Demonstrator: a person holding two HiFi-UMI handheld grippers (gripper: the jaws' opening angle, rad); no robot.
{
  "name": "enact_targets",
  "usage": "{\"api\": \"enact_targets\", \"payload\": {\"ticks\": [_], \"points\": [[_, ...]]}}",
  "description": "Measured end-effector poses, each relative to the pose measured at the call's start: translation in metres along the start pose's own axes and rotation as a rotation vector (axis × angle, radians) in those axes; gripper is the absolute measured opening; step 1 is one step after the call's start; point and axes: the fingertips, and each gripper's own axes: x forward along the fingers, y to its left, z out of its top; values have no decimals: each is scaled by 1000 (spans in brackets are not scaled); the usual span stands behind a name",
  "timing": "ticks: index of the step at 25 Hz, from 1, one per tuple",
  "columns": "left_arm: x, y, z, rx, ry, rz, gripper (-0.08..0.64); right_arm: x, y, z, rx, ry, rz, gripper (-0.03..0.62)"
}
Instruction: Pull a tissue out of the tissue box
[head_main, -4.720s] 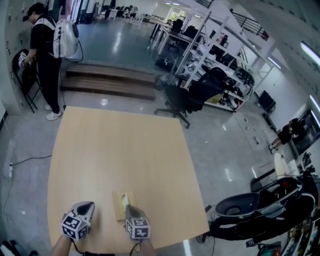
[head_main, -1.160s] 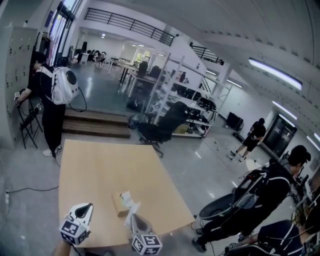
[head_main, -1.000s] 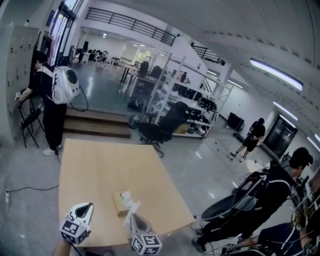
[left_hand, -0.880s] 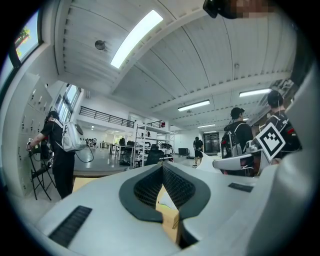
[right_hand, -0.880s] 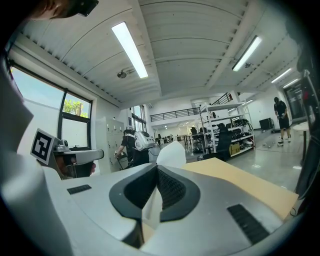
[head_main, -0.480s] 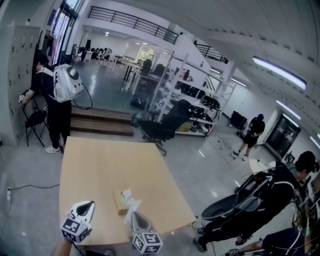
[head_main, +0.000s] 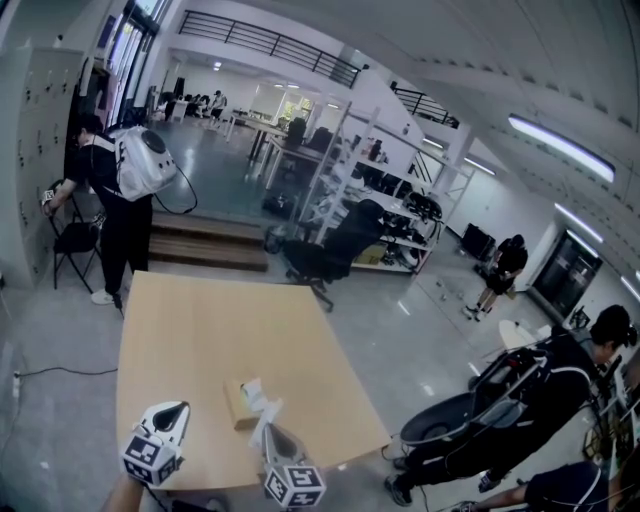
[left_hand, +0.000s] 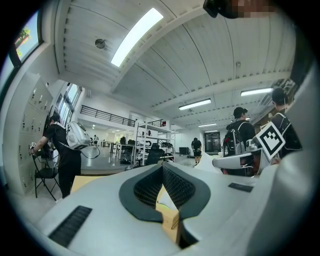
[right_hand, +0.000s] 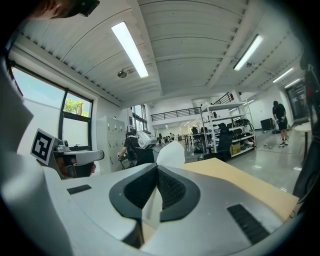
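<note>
Right gripper view: right gripper (right_hand: 156, 169) clenching tissue (right_hand: 171, 151), lower sheet hiding between fingers (right_hand: 173, 192). Left gripper (left_hand: 162, 166) sitting clenched, empty, fingers masking tissue box (left_hand: 172, 220).

surface: light wooden table (head_main: 220, 330) | on it: tissue box (head_main: 238, 405), near front edge, apparently flat

I see tan tissue box (head_main: 236, 408) lying flat on table (head_main: 200, 330), white tissue (head_main: 260, 402) standing crumpled from its slot.
</note>
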Motion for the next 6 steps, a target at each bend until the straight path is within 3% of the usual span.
{"api": "enact_targets", "payload": {"ticks": [6], "points": [[0,-4,0,-4,0,-5,8,-3,-3,-1,3,2,-5,2]]}}
